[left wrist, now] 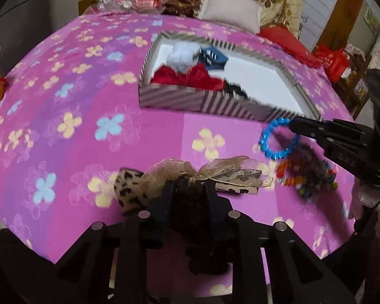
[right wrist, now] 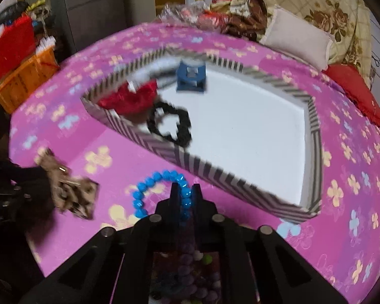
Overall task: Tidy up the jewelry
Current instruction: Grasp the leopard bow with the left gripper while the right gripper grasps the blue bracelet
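Right gripper [right wrist: 185,192] has its fingers pinched narrow on the blue bead bracelet [right wrist: 152,190], which hangs in a loop to the left of the tips, just short of the near wall of the striped box [right wrist: 215,174]. Over on the left, the left gripper [left wrist: 187,190] is clamped on a dark fuzzy hair tie [left wrist: 190,202] with a gauzy leopard-print bow [left wrist: 202,172] draped across the fingertips, low over the pink flowered bedspread [left wrist: 88,101]. Inside the box, at its left end, sit a red scrunchie [right wrist: 131,98], a black scrunchie [right wrist: 169,124], a white fluffy piece [left wrist: 183,55] and a small blue box [right wrist: 191,76]; the right half of the white floor is bare. Best play for the bracelet: lift it clear of that near wall, carry it over the bare floor and part the fingers low so the beads don't bounce. The multicoloured beaded piece [left wrist: 306,174] waits near the right gripper, though blur makes it hard to say exactly what it is.
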Demonstrator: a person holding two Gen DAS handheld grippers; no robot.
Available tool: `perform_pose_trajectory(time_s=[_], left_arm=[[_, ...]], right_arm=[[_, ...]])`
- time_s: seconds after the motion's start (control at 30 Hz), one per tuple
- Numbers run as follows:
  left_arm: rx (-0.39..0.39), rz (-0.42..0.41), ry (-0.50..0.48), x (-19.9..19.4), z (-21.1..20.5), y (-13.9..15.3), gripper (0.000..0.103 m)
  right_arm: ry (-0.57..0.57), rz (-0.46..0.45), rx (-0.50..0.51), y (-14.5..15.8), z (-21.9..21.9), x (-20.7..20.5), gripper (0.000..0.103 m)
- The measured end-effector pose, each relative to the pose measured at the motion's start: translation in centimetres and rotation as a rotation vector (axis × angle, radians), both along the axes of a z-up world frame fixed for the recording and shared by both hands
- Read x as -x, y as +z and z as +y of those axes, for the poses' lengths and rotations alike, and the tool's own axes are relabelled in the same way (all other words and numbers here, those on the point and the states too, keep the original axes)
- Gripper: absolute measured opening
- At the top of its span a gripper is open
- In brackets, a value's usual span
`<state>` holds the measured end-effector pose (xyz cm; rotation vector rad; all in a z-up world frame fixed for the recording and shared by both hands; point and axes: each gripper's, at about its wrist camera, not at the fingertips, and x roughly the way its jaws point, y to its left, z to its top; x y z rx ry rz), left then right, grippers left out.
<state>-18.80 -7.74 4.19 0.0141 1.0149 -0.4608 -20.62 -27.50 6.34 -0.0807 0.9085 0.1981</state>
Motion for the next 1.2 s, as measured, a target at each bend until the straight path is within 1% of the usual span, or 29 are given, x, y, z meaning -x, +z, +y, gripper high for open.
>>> perform_pose_trajectory(time_s=[0.13, 0.3, 0.5, 0.63, 0.8, 1.0, 1.2], left_arm=[[0.036, -0.027, 0.009, -0.7, 0.3, 2.0, 0.022], [0.057, -0.063, 0.021, -1.7, 0.3, 4.1, 0.022], [0.071, -0.103, 0.03, -3.5, -0.3, 6.5, 0.022], [0.08, -0.12, 0.024, -4.9, -1.3, 7.7, 0.022], [0.089, -0.098, 0.005, -6.7, -3.3, 7.9, 0.022], [0.074, -0.065, -0.022, -8.9, -6.5, 6.9, 0.022], [0.069, 0.015, -0.008, -12.4, -9.3, 4.5, 0.022]], right_arm=[[0.036, -0.056, -0.002, 3.2, 0.7, 0.6, 0.009], [0.053, -0.107, -0.002, 6.3, 1.0, 0.3, 0.009], [0.048, -0.138, -0.003, 8.3, 1.0, -1.0, 0.009], [0.046, -0.141, 0.021, 8.7, 1.0, -2.3, 0.009], [0.026, -0.126, 0.028, 8.6, 0.0, -4.0, 0.009], [-0.002, -0.091, 0.019, 7.5, -1.6, -6.6, 0.009], [-0.021, -0.044, 0.012, 5.6, -3.4, -9.7, 0.009]])
